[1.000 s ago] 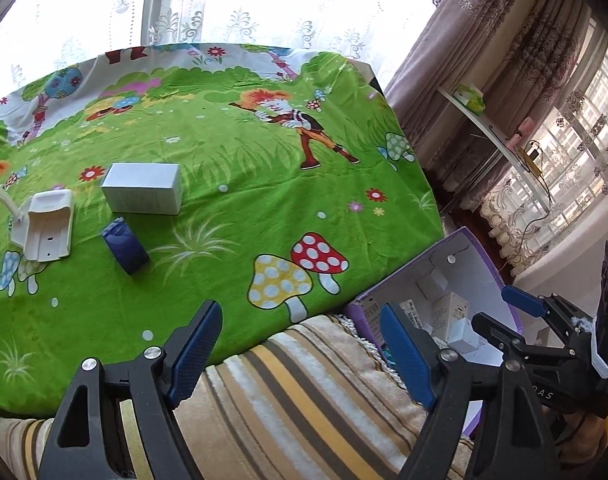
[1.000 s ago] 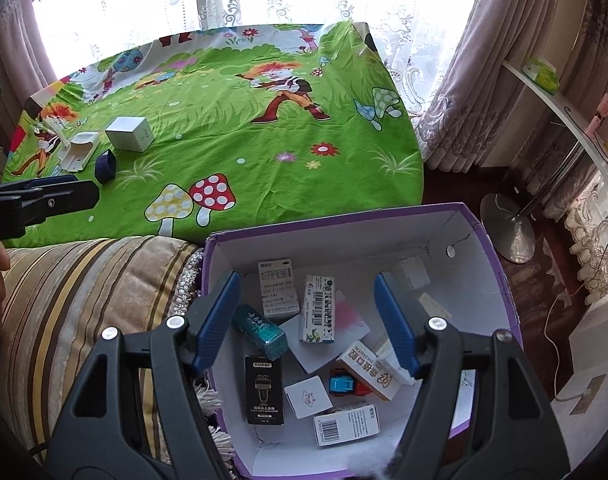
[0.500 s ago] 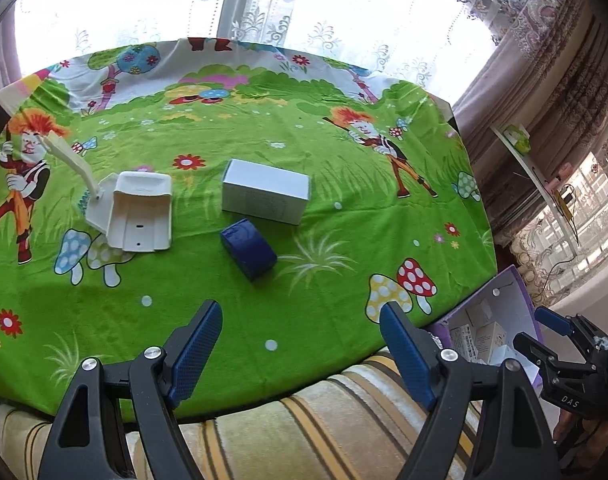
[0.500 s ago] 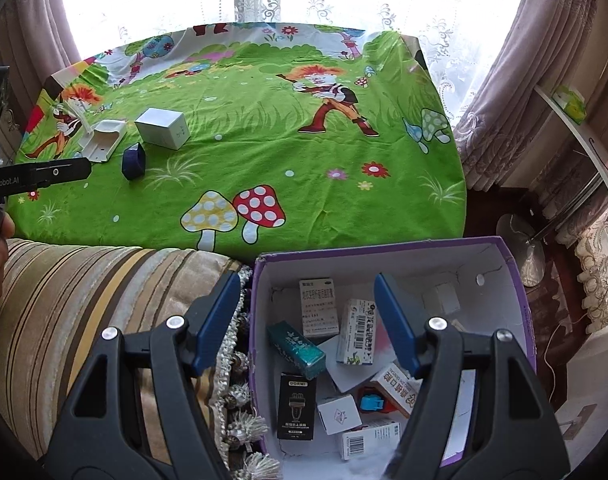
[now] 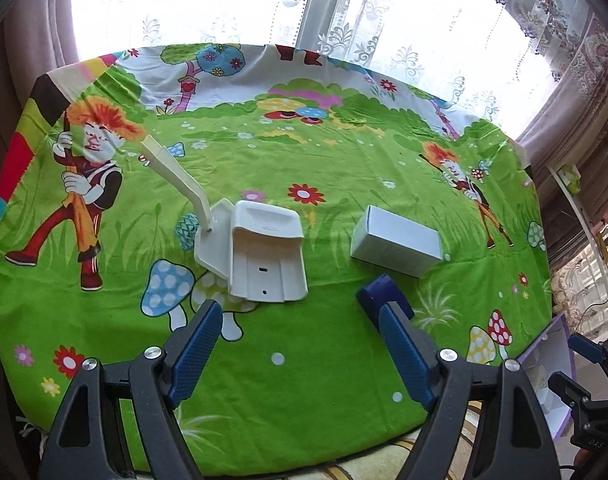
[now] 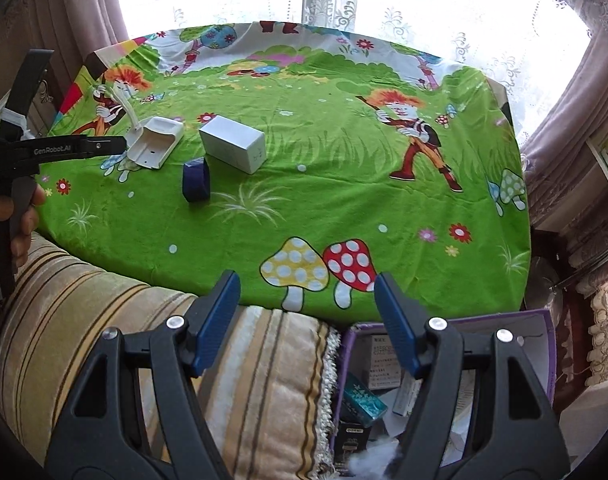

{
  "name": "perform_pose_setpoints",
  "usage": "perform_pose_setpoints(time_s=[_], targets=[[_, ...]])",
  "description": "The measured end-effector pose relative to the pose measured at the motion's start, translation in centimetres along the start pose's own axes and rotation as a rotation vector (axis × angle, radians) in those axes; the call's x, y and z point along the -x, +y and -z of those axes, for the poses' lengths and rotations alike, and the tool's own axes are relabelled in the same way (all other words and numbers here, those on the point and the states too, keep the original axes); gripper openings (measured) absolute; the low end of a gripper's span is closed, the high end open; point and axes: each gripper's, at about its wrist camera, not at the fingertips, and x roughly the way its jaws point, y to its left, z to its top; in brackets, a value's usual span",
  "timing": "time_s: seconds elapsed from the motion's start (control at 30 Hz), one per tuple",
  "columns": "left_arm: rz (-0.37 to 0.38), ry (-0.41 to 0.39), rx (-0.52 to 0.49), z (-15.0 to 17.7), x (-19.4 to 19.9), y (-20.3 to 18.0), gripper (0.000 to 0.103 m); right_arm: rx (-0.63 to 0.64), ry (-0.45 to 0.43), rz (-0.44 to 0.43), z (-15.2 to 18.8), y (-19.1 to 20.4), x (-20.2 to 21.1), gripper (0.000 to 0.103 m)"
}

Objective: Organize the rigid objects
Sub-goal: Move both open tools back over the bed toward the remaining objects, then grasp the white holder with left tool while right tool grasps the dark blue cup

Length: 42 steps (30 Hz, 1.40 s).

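Left wrist view is showing me my left gripper hanging wide-jawed and empty below the white plastic dustpan at frame centre, while my right gripper is hovering equally wide.

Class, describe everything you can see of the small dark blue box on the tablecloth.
The dark blue box is small, matte and closed, of what looks like card. It stands on the green cartoon tablecloth, between the white dustpan and the white box, touching neither. Nothing grips it; both grippers are empty.
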Motion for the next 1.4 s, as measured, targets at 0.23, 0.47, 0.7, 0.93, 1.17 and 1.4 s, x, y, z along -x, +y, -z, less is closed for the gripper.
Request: perform_pose_setpoints(time_s=[0.23,0.47,0.7,0.93,1.17,1.4], targets=[[-0.100,0.008,-0.077,-2.1,-3.4,-0.8,0.082,0.011,0.026,-0.079,-3.5,3.2,-3.1,0.073],[-0.173,0.033,-0.103,-3.0,-6.5,-1.0,0.082,0.034,0.073,-0.127,-5.3,5.3,-6.4,0.073],[-0.214,0.058,-0.105,-3.3,-8.3,-0.7,0.082,0.077,0.104,-0.154,-6.3,6.9,-9.3,0.073],[-0.235,0.071,-0.120,-3.5,-9.7,-0.8,0.082,0.077,0.128,-0.167,-7.0,7.6,-12.0,0.073],[-0.261,0.067,-0.172,-3.3,-10.3,-1.4,0.065,0.086,0.144,-0.170,-7.5,8.3,-14.1,0.069],[-0.243,0.065,-0.167,-3.2,-10.1,-1.2,0.064,0.092,0.167,-0.186,-7.6,8.7,-15.3,0.044]])
